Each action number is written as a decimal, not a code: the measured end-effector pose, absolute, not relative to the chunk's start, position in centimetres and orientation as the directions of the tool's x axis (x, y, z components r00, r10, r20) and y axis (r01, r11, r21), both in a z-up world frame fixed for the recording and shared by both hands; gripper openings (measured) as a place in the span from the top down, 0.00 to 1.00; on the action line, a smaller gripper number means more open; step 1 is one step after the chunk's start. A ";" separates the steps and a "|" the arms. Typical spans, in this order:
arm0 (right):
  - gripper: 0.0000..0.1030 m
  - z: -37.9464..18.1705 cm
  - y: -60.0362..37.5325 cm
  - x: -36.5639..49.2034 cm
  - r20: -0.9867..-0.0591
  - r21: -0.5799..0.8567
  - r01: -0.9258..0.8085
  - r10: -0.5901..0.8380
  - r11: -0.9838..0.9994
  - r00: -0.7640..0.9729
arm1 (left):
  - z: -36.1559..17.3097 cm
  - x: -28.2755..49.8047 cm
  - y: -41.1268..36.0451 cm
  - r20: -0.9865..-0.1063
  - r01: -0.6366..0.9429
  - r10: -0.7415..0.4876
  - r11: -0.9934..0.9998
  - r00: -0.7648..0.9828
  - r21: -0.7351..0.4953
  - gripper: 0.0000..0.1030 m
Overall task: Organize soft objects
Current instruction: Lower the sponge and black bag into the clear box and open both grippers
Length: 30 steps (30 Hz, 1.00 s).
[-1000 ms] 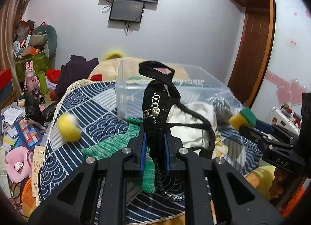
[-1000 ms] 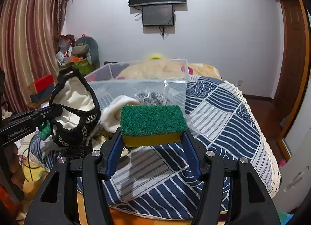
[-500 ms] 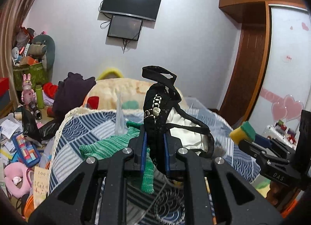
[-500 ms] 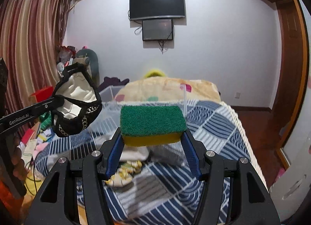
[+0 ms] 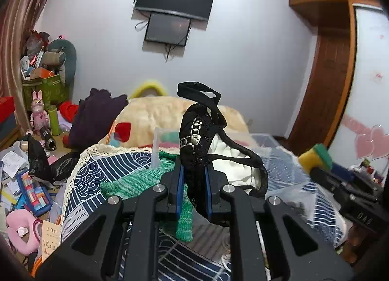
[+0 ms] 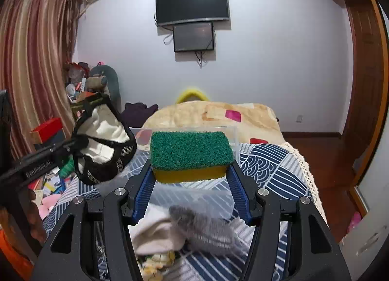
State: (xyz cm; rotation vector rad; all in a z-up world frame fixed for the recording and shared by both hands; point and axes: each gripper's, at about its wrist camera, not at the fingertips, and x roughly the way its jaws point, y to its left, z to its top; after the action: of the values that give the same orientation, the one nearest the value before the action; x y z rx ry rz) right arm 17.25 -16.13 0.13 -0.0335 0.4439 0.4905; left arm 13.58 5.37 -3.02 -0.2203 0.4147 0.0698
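My left gripper [image 5: 193, 179] is shut on a black lace garment [image 5: 197, 135] with a white lining, held up above the bed; it also shows in the right wrist view [image 6: 102, 140] at the left. My right gripper [image 6: 190, 181] is shut on a green and yellow sponge [image 6: 189, 154], which also shows in the left wrist view [image 5: 314, 157] at the right. A clear plastic bin [image 6: 145, 135] sits on the blue patterned bedspread [image 6: 272, 166] beyond both grippers. A green knit cloth [image 5: 141, 181], a white cloth [image 6: 158, 234] and a grey fuzzy cloth [image 6: 206, 227] lie on the bed.
A beige blanket [image 6: 206, 113] covers the far end of the bed. Clutter fills the floor at the left [image 5: 24, 179]. A TV [image 6: 192, 4] hangs on the far wall. A wooden wardrobe [image 5: 325, 81] stands at the right.
Both grippers have lifted with their loads, so the bin and the bed now sit lower in both views. The yellow ball seen earlier on the bedspread is out of sight.
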 end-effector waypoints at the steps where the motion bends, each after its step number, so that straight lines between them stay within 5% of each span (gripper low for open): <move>1: 0.46 -0.1 -15.8 17.9 -0.433 0.075 -0.457 0.442 0.886 0.786 | -3.3 14.1 5.3 -0.417 -0.119 0.029 0.974 0.909 -0.192 0.86; 18: 0.46 -2.8 -12.9 21.6 -0.602 0.055 -0.474 0.408 0.879 0.686 | -5.4 20.1 4.6 -0.557 -0.151 0.076 0.984 0.827 -0.091 0.86; 30: 0.43 -2.1 -12.4 21.2 -0.601 0.031 -0.498 0.414 0.867 0.683 | -4.3 19.1 4.9 -0.558 -0.118 0.019 0.983 0.830 -0.142 0.56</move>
State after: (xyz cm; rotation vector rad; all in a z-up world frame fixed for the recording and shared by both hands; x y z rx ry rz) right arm 21.19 -12.44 -2.07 -0.1387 0.6386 0.5129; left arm 19.10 4.92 -4.28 -0.1735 0.5884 0.0727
